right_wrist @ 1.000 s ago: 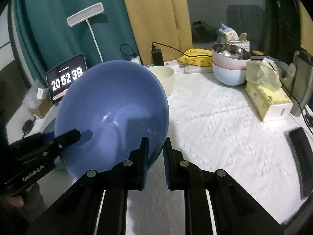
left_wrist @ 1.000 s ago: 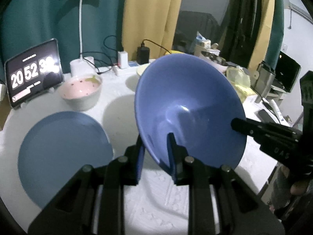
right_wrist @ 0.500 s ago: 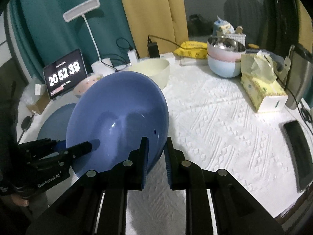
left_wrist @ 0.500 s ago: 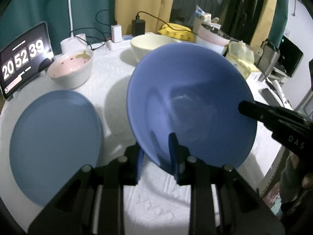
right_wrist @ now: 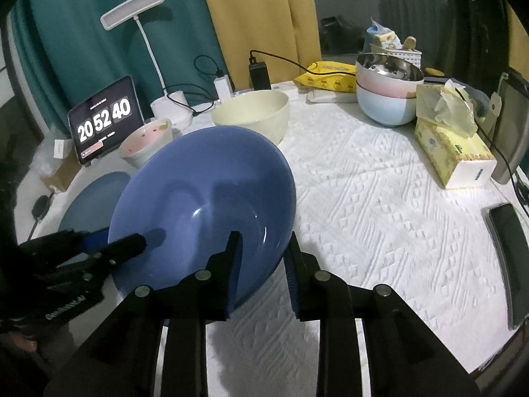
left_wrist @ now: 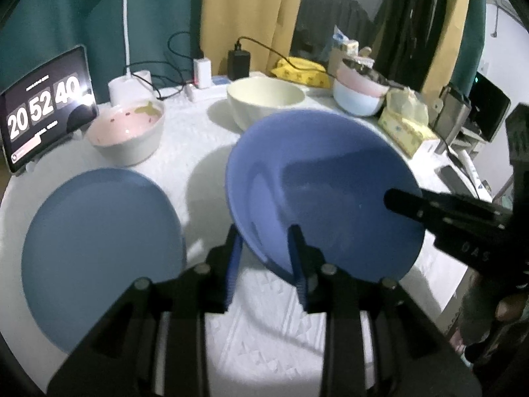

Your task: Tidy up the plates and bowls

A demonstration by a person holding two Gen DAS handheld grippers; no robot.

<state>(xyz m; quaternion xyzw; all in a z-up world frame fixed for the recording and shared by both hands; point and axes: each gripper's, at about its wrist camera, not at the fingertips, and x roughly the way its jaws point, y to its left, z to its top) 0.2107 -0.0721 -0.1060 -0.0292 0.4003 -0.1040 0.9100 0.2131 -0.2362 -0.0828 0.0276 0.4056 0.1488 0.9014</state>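
A large blue bowl [left_wrist: 324, 178] [right_wrist: 205, 205] sits tilted low over the white tablecloth [right_wrist: 380, 198]. My left gripper [left_wrist: 264, 235] straddles its near rim, one finger outside the wall and one inside. Its jaws are opening, with a gap at the pads. My right gripper [right_wrist: 263, 241] straddles the opposite rim the same way, jaws also opening and loose around the rim. A flat blue plate [left_wrist: 99, 251] lies on the cloth to the left of the bowl.
Behind stand a pink-lined bowl [left_wrist: 129, 132], a cream bowl [left_wrist: 264, 99] and stacked pastel bowls with a steel one on top [right_wrist: 386, 92]. A tablet clock [left_wrist: 43, 106] and lamp base sit back left. A tissue box [right_wrist: 453, 155] and a phone [right_wrist: 509, 248] lie right.
The blue bowl has come down toward the cloth and levelled out. Both pairs of jaws have spread apart from the tight pinch on its rim.
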